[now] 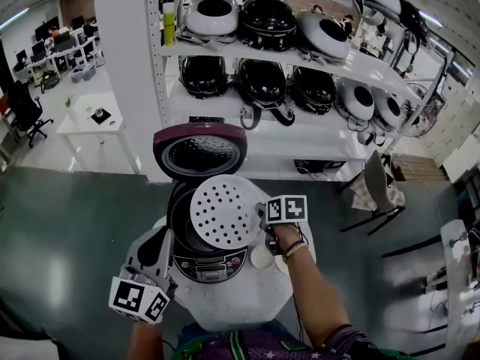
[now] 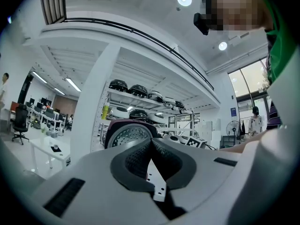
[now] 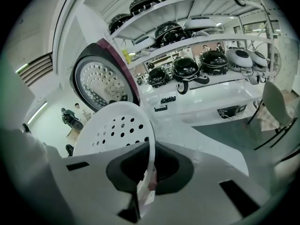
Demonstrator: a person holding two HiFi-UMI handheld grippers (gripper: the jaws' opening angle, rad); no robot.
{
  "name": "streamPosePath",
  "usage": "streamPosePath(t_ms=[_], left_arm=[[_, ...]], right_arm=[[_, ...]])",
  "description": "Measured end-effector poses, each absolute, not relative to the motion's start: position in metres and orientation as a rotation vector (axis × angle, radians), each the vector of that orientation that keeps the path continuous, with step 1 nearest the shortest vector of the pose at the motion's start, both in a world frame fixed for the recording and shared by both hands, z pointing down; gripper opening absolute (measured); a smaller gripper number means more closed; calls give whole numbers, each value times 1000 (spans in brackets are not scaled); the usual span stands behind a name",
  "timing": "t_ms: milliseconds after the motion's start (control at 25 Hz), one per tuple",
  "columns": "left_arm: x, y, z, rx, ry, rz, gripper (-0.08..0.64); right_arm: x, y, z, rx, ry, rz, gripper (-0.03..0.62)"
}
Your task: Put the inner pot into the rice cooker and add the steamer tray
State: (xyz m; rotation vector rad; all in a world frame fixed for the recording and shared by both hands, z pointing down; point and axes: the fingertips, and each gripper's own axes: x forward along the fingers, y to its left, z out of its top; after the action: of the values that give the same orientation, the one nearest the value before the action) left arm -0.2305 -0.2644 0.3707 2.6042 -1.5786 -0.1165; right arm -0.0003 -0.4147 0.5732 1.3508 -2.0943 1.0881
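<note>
The rice cooker stands open on a round white table, its maroon lid raised behind it. A dark pot interior shows in its body. The white perforated steamer tray hangs tilted over the opening. My right gripper is shut on the tray's right rim; in the right gripper view the rim runs between the pads. My left gripper is at the cooker's left side, jaws together with nothing held; its view looks level at the lid.
White shelves behind the table carry several other rice cookers. A small white cup sits on the table right of the cooker. A chair stands at the right on the green floor.
</note>
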Motion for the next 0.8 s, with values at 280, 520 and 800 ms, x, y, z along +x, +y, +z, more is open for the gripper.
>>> streamPosePath(t_ms=[280, 520, 800], left_arm=[[-252, -269, 373, 2611, -1563, -98, 19], [-271, -272, 379, 2597, -1562, -95, 20], [-286, -271, 391, 2583, -1554, -96, 20]], right_arm=[[-41, -417, 576, 1306, -2106, 1087, 17], [-66, -418, 587, 1282, -2096, 1096, 17], [-75, -414, 604, 1284, -2050, 1078, 18]])
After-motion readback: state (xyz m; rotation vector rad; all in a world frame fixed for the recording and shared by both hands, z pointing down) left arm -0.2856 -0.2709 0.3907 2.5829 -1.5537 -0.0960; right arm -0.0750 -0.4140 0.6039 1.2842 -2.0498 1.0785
